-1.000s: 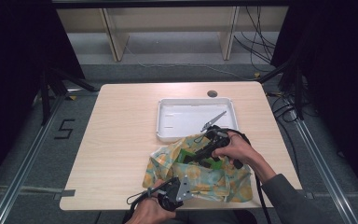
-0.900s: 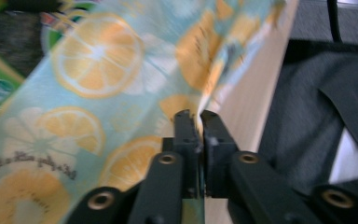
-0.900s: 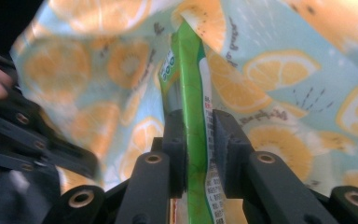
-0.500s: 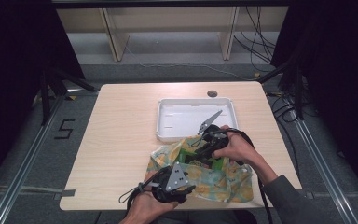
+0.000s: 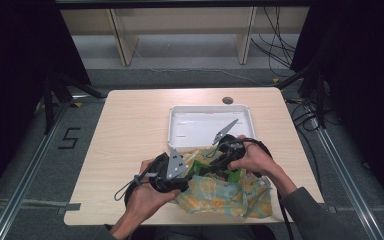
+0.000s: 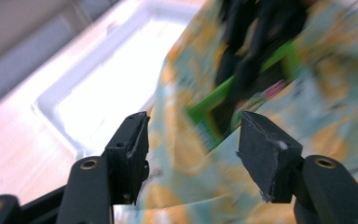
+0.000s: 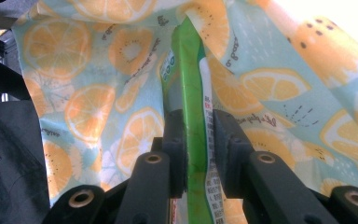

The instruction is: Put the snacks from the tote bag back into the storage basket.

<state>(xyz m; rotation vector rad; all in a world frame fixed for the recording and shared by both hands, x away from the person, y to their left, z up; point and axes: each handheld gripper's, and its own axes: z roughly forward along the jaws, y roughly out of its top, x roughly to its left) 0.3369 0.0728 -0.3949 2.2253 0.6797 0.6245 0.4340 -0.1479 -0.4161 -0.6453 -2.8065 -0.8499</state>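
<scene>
A table (image 5: 130,130) seen from above. At seven o'clock, the left gripper (image 5: 180,172), its jaws apart and just been opening, holds nothing; in the left gripper view the cloth (image 6: 186,154) lies between the pads, unpinched. The cloth (image 5: 225,192) is pale blue with orange citrus slices, crumpled near the front edge at five o'clock. Toward four o'clock, the right gripper (image 5: 219,161) clamps a flat green packet (image 5: 230,176). The right gripper view shows the packet (image 7: 193,107) edge-on with small print on its side, long axis running away toward twelve o'clock. A white tray (image 5: 177,117) sits behind, toward one o'clock.
</scene>
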